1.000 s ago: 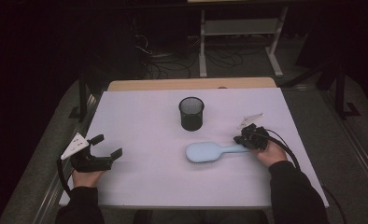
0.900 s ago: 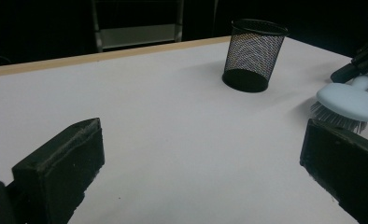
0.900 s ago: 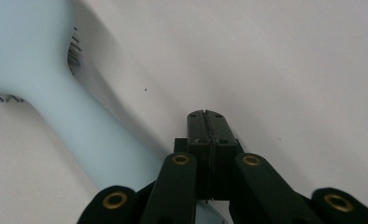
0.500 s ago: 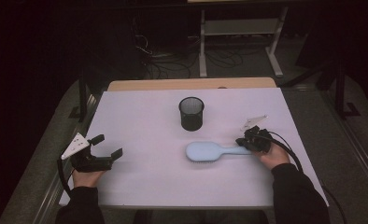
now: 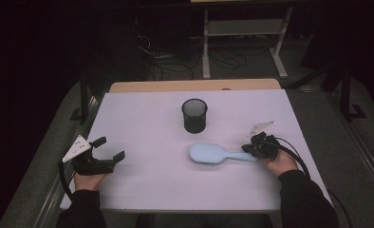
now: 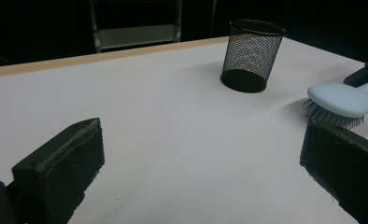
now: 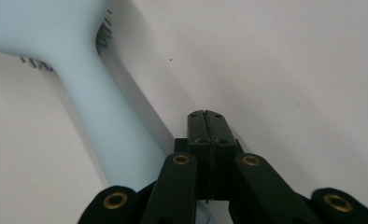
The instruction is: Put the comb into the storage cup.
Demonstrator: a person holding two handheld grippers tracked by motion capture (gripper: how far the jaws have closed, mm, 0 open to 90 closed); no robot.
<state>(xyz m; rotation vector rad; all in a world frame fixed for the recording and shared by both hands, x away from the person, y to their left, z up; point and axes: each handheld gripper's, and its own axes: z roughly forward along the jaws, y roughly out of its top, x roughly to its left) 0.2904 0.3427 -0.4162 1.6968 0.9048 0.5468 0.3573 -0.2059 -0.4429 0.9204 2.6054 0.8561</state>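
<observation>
On the table the brush (image 5: pixel 212 154) lay outside the cup (image 5: pixel 194 115), right gripper (image 7: pixel 205 122) pressed closed beside its handle, left gripper (image 5: pixel 110 150) wide, idle.

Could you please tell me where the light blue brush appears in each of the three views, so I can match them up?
High view: the light blue brush lies right of centre on the white table, handle toward the right gripper.
Left gripper view: at the right edge, bristles down.
Right gripper view: upper left, handle running down beside the shut jaws.
Shared landmark: the black mesh cup stands just beyond the brush in the high and left gripper views.
</observation>
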